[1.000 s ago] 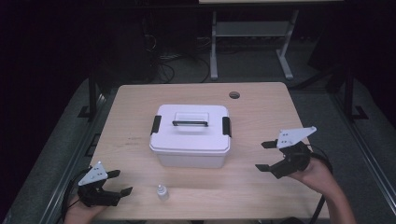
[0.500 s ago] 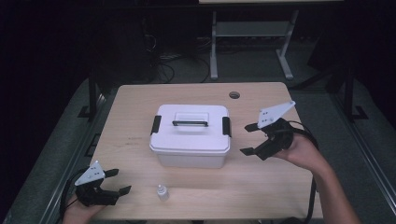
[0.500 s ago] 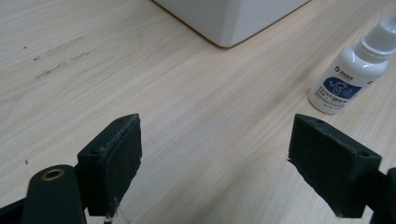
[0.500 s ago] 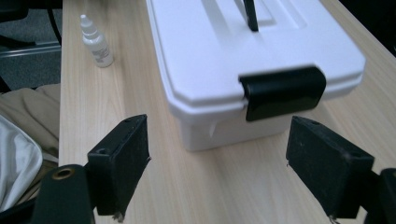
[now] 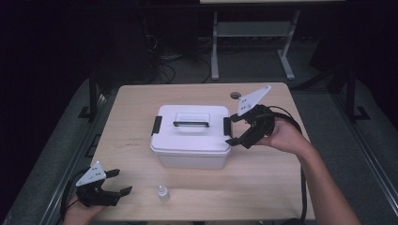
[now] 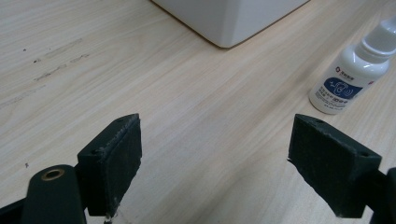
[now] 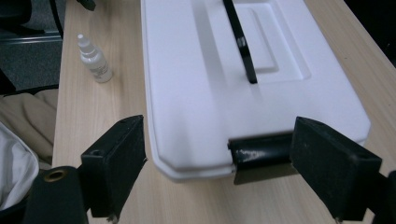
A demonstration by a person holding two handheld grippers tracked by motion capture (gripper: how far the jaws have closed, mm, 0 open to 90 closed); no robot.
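Box (image 5: 192, 136): white, lid on, mid-surface; black latch (image 7: 259, 150) on its right end.
Right gripper (image 5: 240, 127): now up against that latch, having swung in from the surface's right edge; jaws spread wide, one at each side of the latch, nothing gripped.
Meaning: probably about to unclip the lid.
Bottle (image 5: 162, 192): small dropper, in front of box.
Left gripper (image 5: 117, 183): unmoved, front-left of box; jaws apart, empty.

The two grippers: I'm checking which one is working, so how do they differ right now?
The right gripper is raised at the white box's right-end black latch; the left gripper sits low near the table's front edge, beside the small bottle, away from the box. Both are open and hold nothing.
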